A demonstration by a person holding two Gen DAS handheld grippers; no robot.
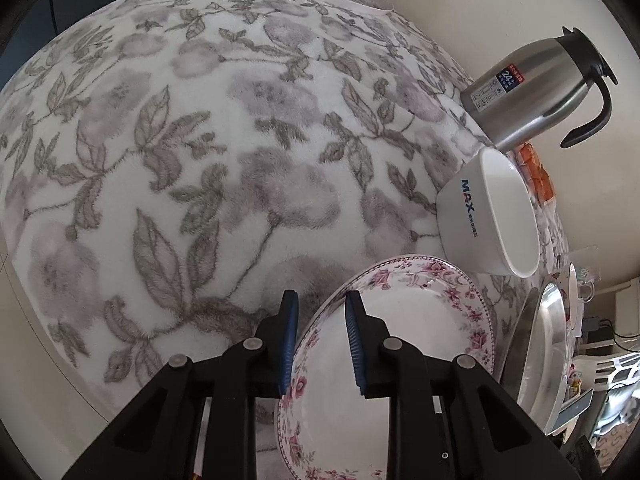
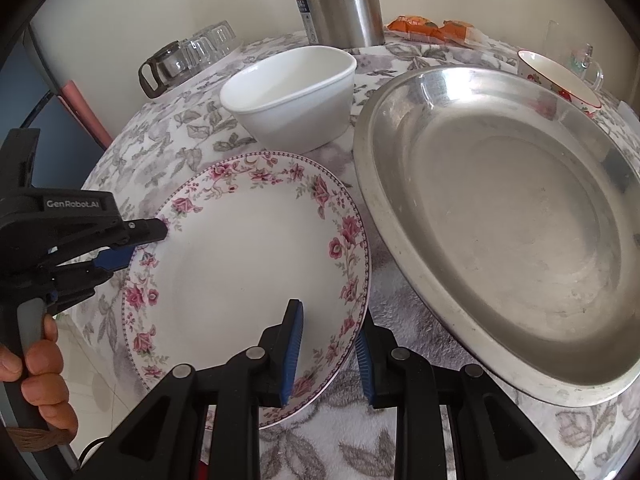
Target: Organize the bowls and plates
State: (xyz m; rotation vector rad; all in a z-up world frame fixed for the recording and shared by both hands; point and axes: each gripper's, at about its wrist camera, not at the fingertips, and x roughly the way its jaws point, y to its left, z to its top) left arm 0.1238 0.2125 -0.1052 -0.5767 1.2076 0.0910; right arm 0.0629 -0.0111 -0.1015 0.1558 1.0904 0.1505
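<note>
White plate (image 2: 248, 264) w/ pink floral rim, tilted off the cloth. Right gripper (image 2: 326, 354) clamps its 5 o'clock rim; left gripper (image 2: 136, 246) straddles the 9 o'clock rim, grip unclear.

Steel thermos jug (image 2: 340, 0), upturned glasses (image 2: 200, 50), orange packet (image 2: 428, 28), floral tablecloth (image 1: 200, 140).

We lose the thermos (image 2: 340, 0) top at the frame edge; floral plate (image 1: 400, 360) near rim sits behind the tool; thermos label text unreadable.
</note>
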